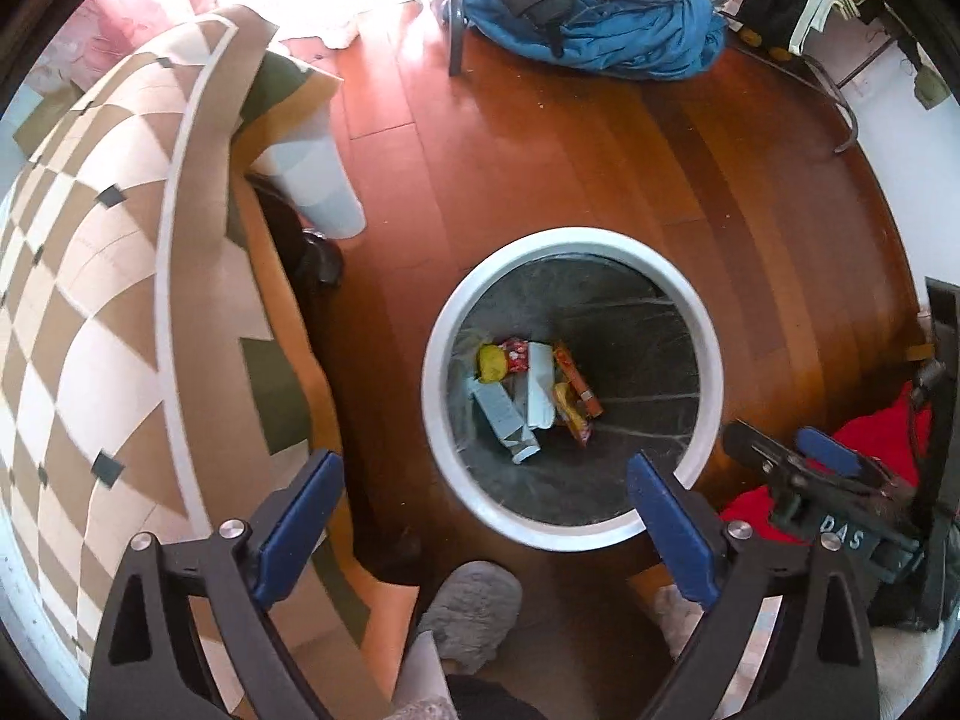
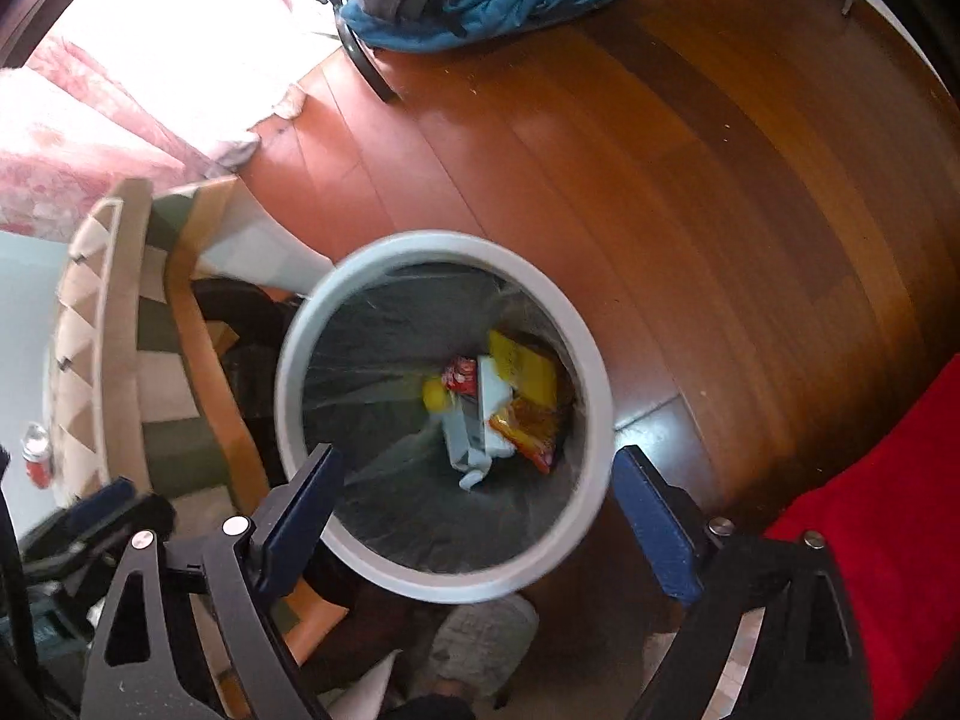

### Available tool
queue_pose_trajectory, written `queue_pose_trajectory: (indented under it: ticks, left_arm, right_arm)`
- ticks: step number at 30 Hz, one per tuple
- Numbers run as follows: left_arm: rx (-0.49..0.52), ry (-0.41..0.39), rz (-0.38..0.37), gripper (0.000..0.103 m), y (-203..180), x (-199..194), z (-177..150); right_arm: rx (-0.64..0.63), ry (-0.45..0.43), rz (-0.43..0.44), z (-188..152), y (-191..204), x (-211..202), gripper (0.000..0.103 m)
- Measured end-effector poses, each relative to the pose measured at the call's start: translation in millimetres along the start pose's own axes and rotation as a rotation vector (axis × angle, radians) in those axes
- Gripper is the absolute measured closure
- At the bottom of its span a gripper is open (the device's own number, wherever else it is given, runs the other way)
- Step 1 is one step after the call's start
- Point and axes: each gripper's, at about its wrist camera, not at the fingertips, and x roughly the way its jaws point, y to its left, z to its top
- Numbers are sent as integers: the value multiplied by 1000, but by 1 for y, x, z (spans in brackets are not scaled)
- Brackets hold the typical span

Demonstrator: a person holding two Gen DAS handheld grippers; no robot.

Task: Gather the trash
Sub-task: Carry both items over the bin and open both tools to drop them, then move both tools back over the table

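A round white-rimmed trash bin (image 1: 441, 420) with a dark liner stands on the wooden floor below both grippers; it also shows in the right wrist view (image 2: 594, 372). Inside lie pale blue cartons (image 1: 501, 414), a yellow ball of wrapper (image 1: 492, 362), a red packet (image 1: 517, 355) and an orange-yellow wrapper (image 1: 573, 414); the same pile (image 2: 498, 414) shows in the right wrist view. My left gripper (image 1: 483, 531) is open and empty above the bin's near rim. My right gripper (image 2: 474, 528) is open and empty above the bin; it also shows in the left wrist view (image 1: 798, 462).
A table with a checkered brown and cream cloth (image 1: 102, 276) stands left of the bin. A can (image 2: 37, 456) stands on it. A chair piled with blue and grey clothes (image 1: 594, 12) is at the far side. Red fabric (image 2: 888, 516) lies to the right. A grey slipper (image 1: 474, 612) is near the bin.
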Motion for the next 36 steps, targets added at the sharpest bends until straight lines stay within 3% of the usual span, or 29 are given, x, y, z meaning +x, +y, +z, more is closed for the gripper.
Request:
queue_pose_trajectory:
  ticks: [1, 8, 17, 23, 28, 32, 36]
  left_arm:
    - [3, -3, 5, 6, 0, -1, -4]
    - [22, -30, 40, 6, -1, -15, -21]
    - [38, -75, 35, 6, -5, -45, -28]
    - [57, -136, 20, 6, -7, -83, -37]
    - [48, -232, 18, 6, 2, -140, -57]
    - [9, -304, 10, 6, 26, -184, -72]
    - [-68, -373, 12, 6, 76, -224, -86]
  right_arm:
    - [-10, 2, -20, -2, 3, 1, 0]
    - [-73, -14, -163, -33, 11, -12, 0]
    - [-106, -51, -199, -52, 24, -47, 0]
    - [-103, -95, -194, -60, 31, -84, 0]
    - [-96, -170, -171, -74, 39, -136, 0]
    - [-96, -242, -134, -90, 55, -185, 0]
    - [-118, -309, -81, -105, 85, -232, 0]
